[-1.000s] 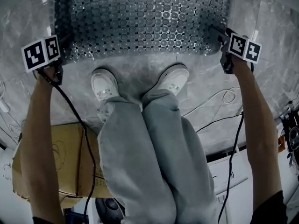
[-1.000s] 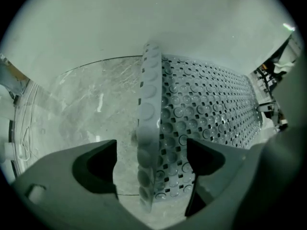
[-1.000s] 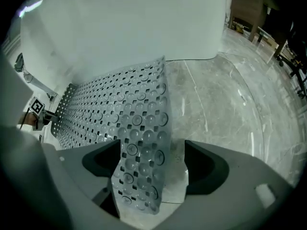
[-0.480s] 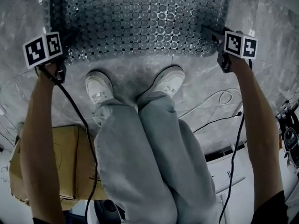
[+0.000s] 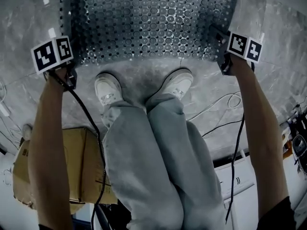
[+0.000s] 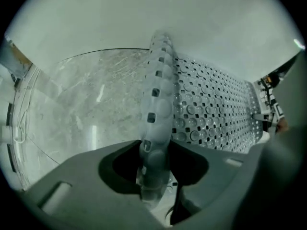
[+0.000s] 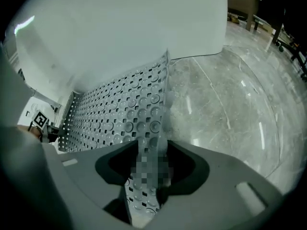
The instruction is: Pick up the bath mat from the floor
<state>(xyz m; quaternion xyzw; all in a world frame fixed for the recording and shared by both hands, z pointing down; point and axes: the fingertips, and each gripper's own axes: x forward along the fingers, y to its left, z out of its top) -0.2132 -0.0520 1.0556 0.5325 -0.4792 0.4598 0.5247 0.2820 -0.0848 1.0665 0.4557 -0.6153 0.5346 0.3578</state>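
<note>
The jaws of my left tool [image 6: 152, 174] and right tool [image 7: 151, 169] have just been closing and now pinch the near corners of the bath mat [image 5: 153, 23]. The rest lies on the floor [image 5: 139, 83]. It looks limp and light, so I expect sag.

No legible txt or nos., faint marks on cardboard box [image 5: 72, 162] too blurry to read
</note>
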